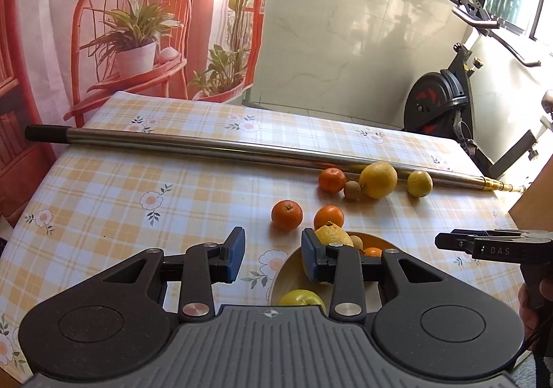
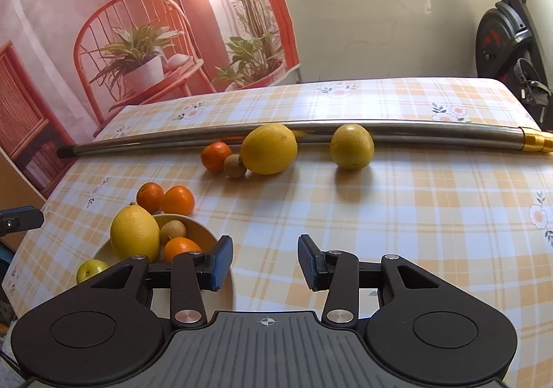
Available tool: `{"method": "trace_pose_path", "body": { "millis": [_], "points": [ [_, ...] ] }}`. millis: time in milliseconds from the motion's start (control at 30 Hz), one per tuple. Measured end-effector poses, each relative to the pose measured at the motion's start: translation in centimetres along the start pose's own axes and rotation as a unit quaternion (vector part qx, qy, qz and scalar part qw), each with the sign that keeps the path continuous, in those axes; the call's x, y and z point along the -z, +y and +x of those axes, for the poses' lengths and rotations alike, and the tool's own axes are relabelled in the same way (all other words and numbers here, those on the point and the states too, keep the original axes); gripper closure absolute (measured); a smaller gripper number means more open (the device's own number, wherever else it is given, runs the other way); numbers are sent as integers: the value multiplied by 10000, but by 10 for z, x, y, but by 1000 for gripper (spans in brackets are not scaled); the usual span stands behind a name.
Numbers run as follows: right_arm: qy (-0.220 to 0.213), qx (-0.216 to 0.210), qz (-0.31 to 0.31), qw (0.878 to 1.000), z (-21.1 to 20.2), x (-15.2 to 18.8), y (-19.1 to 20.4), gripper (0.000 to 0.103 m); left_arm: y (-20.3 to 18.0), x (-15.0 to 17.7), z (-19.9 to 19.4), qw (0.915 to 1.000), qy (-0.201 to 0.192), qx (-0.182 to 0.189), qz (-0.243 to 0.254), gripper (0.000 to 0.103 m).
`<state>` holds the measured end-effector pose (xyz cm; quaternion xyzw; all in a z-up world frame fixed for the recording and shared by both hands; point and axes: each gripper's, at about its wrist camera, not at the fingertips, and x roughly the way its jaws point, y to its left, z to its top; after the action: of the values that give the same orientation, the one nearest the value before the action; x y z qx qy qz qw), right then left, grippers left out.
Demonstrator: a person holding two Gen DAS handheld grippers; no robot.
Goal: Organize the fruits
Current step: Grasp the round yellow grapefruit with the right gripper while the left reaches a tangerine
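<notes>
Both grippers, left [image 1: 273, 258] and right [image 2: 265, 261], are hanging part open and holding nothing, while the bowl [image 2: 204, 232] is sitting left of the right jaws and the round, smooth, rolly big lemon [image 2: 269, 148] far ahead is wanting a squeeze around its fat middle.

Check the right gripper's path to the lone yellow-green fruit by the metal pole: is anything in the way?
Nothing visible blocks it. The right gripper is empty with its jaws apart, and only bare checked tablecloth lies between it and the yellow-green fruit. The big lemon sits off to its left, apart, and the metal pole runs behind it.
</notes>
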<state>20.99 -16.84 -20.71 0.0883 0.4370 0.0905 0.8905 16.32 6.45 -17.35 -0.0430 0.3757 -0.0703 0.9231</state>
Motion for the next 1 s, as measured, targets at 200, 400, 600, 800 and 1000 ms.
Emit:
{"method": "trace_pose_path", "body": {
  "millis": [200, 400, 600, 800, 1000],
  "points": [
    [-62, 122, -78, 9999, 0, -6, -6, 63, 3, -12, 10, 9998, -12, -69, -192, 65],
    [-146, 304, -196, 9992, 6, -16, -17, 63, 1, -21, 21, 9995, -14, -79, -310, 65],
    [-308, 599, -252, 9974, 22, -35, -32, 63, 2, -26, 34, 9988, 51, -129, -468, 65],
    [-387, 825, -160, 9957, 54, -60, -47, 60, 7, -29, 47, 9980, 195, -207, -571, 65],
    [-242, 976, -170, 9948, 87, -74, -56, 59, 11, -31, 56, 9973, 294, -227, -640, 65]
  ]
}}
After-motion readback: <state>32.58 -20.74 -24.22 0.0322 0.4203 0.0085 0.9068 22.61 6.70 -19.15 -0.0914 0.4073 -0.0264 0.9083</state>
